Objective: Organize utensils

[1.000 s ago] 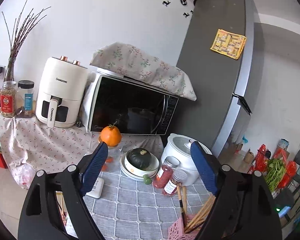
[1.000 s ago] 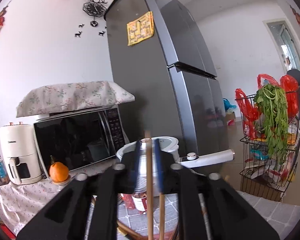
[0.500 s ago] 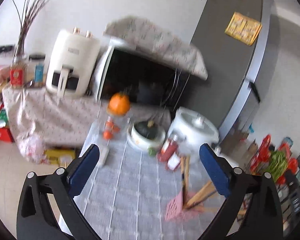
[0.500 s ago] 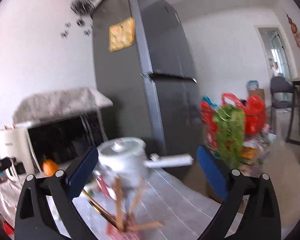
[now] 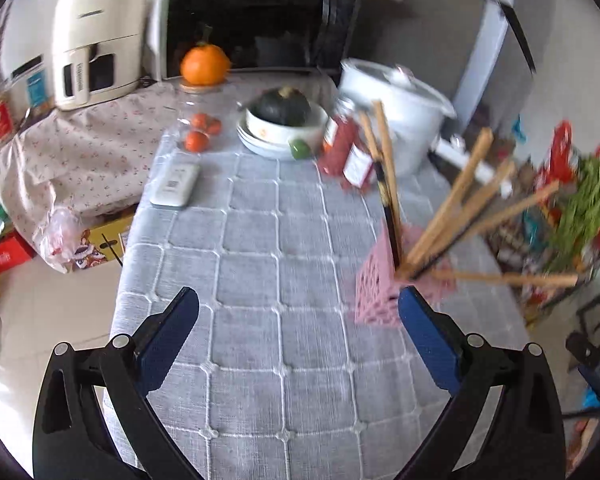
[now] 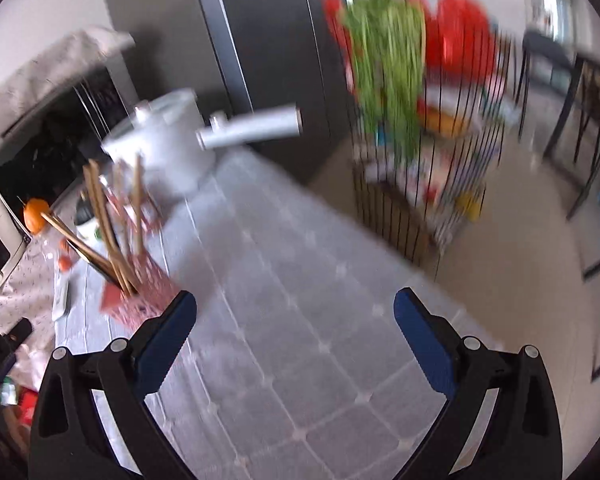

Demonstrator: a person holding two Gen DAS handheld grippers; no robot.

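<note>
Both the left gripper [image 5: 298,308] and right gripper [image 6: 295,310] were spread wide, empty. Wooden chopsticks [image 5: 456,208] (blurred) stood splayed in a pink holder [image 5: 376,284] on the grey quilted table [image 5: 280,264].

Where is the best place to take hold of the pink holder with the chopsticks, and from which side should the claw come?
Probably the pink holder is best gripped low across its two flat lattice walls, coming level from its left, where the gray tablecloth is bare. The chopsticks fan up and rightward, so a grasp from above or from the right would hit them.
</note>
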